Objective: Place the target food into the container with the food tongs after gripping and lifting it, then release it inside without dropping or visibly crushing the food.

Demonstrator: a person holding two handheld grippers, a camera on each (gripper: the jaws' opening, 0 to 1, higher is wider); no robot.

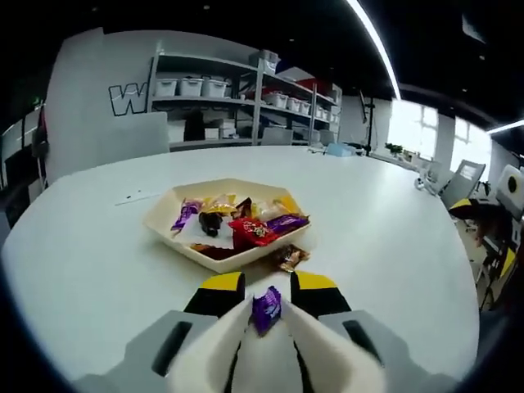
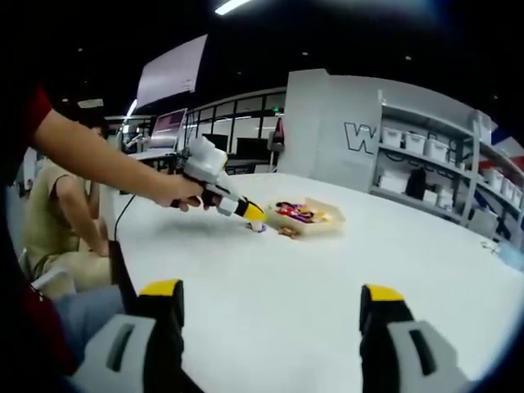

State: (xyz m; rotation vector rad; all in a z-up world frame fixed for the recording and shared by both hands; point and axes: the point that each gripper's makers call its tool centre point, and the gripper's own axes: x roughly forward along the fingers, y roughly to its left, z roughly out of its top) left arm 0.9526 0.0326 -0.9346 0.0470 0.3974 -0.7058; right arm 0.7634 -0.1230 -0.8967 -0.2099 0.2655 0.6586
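The left gripper (image 1: 268, 315) has its tongs pinched on a purple-wrapped candy (image 1: 266, 309), held just above the table. The tray (image 1: 164, 217) lies straight ahead, just beyond the tips. The right gripper (image 2: 270, 315) hangs back, jaws spread wide, holding nothing.

bright ceiling strip lights (image 1: 372, 37), window (image 1: 407, 127) glare right; fisheye warp at edges, pics soft, faint shadows.
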